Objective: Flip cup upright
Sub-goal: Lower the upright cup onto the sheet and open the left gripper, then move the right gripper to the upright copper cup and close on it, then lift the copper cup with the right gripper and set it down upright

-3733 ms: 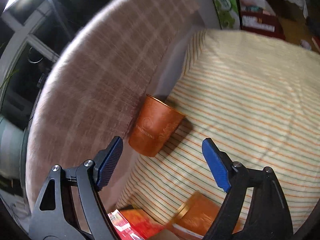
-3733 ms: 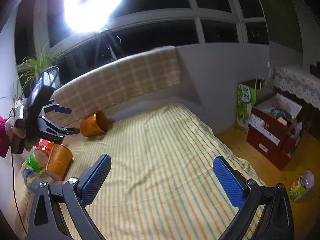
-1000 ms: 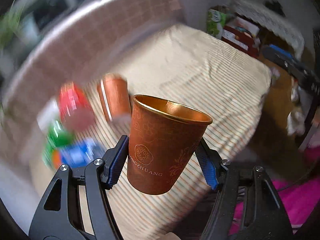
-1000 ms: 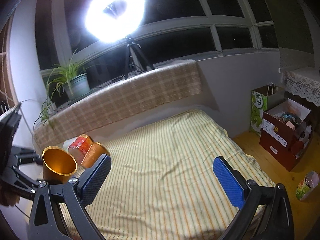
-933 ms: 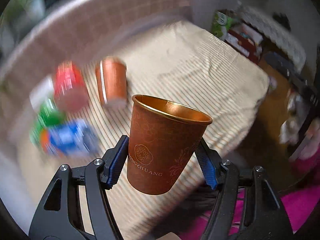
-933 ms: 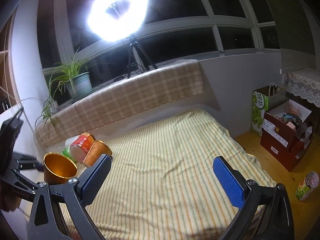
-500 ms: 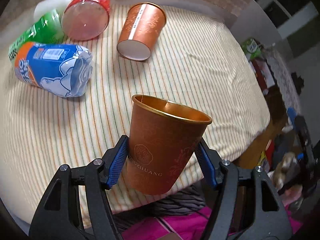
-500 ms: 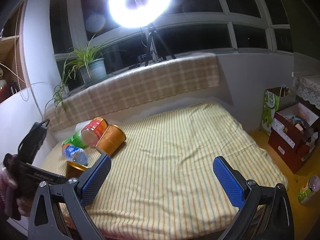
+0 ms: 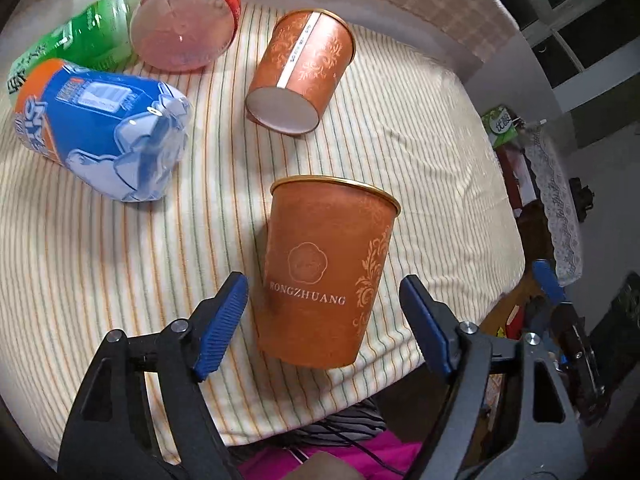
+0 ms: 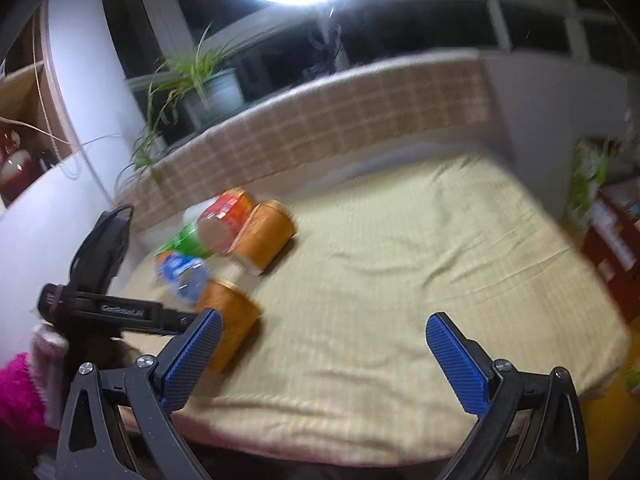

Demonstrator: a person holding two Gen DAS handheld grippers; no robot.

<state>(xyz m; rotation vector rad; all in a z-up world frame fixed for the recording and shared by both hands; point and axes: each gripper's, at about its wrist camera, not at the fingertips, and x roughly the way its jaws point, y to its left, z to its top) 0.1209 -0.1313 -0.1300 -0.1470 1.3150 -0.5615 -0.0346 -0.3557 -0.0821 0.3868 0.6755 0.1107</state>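
Released cup point(image 9: 326, 276) between parted left gripper point(image 9: 324, 322)

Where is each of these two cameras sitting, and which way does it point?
Left wrist: on the left gripper, looking down at the upright copper cup between open blue fingers.
Right wrist: on the right gripper, facing across the striped bedspread toward the window; the left gripper shows too.
Shared: that cup and a tipped cup.

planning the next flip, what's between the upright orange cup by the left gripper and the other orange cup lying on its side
Only bare striped bedsheet lies between the upright cup and the tipped cup; the left wrist view shows it. The blue bottle lies off to the side.
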